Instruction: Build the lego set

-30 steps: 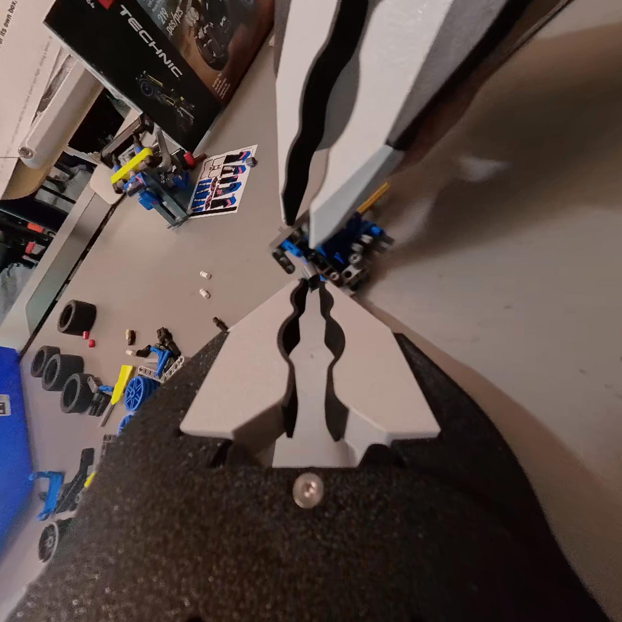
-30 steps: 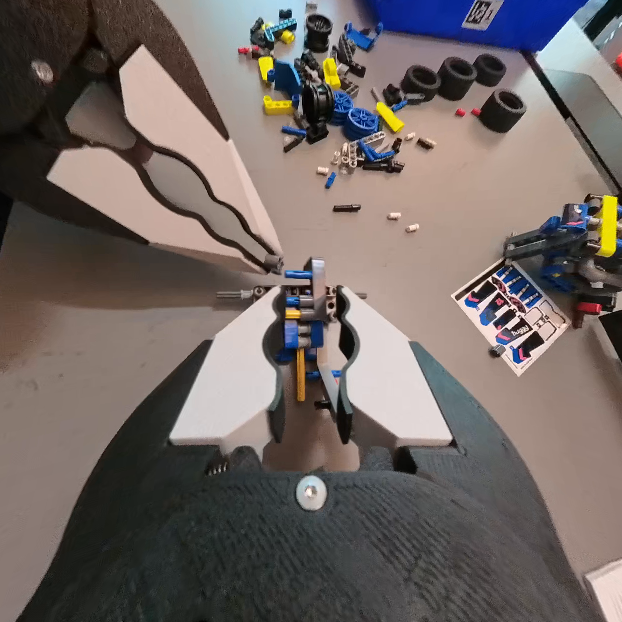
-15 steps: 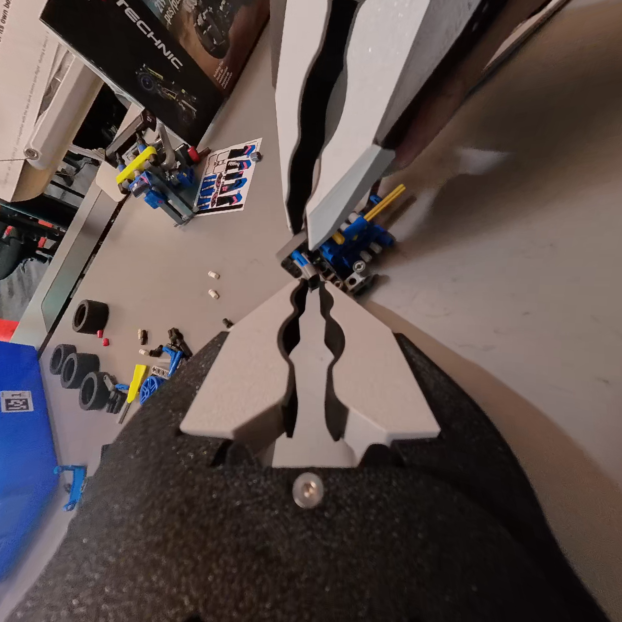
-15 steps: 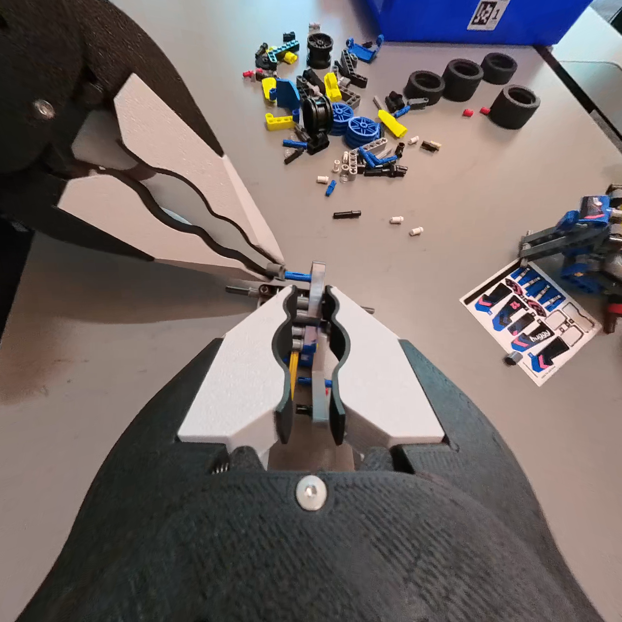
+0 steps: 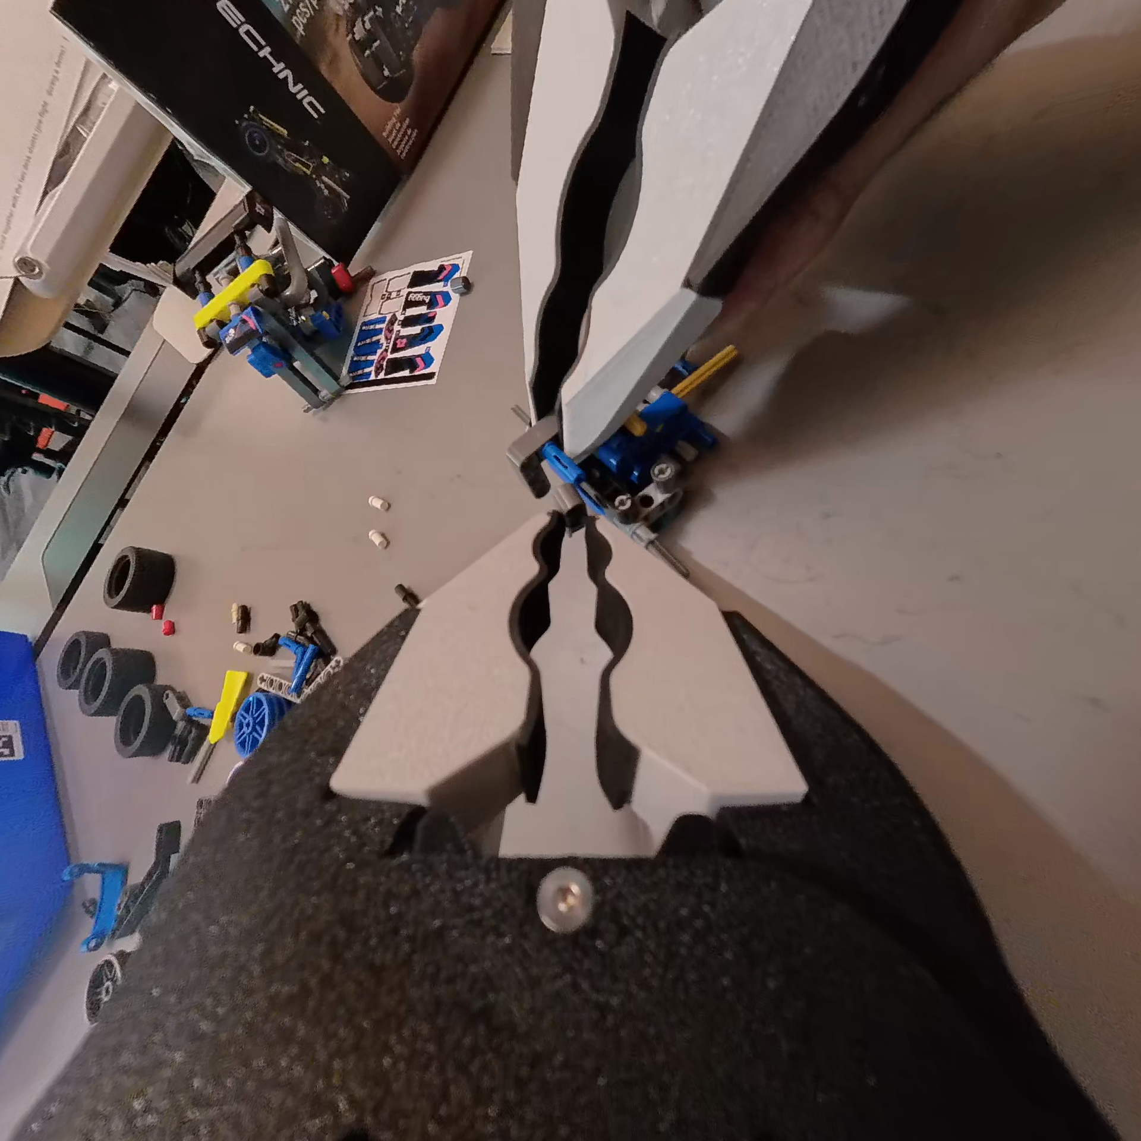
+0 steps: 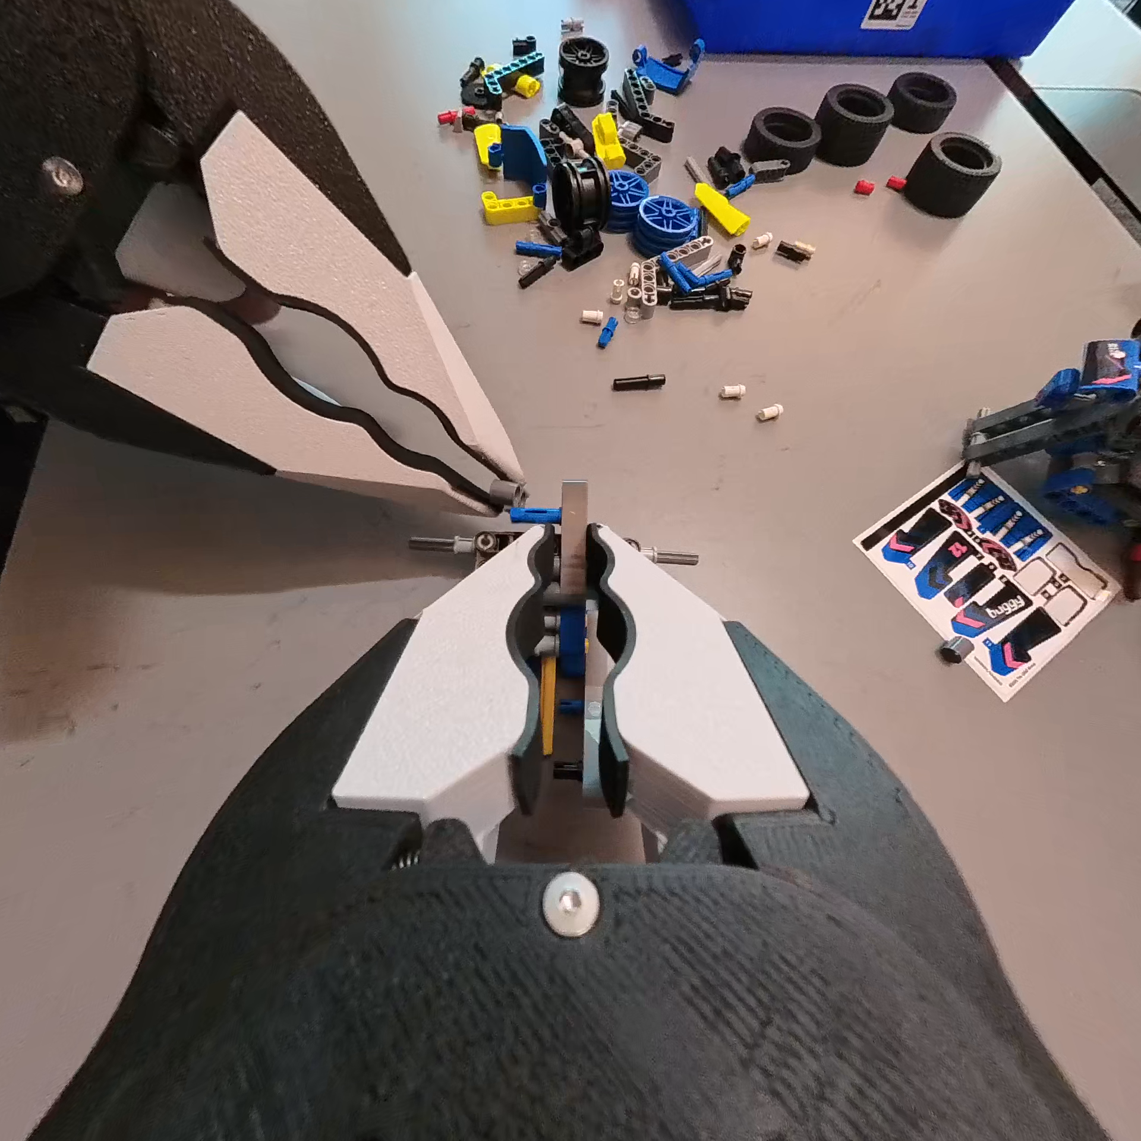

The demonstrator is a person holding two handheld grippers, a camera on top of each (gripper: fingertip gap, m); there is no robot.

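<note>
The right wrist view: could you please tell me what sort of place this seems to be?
Probably an indoor hobby or lab workbench: a grey table strewn with loose Lego Technic parts, black rubber tyres, a sticker sheet and a blue bin.

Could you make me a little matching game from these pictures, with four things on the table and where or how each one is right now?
Things:
1. small grey bushing piece
2. blue and grey partly built lego assembly
3. white sticker sheet with blue and black decals
4. four black rubber tyres

Where or how:
A. standing loose on the grey table, near the blue bin
B. pinched at the fingertips of the left gripper
C. lying flat on the table
D. clamped between the fingers of the right gripper

Pairs: 1-B, 2-D, 3-C, 4-A
</note>
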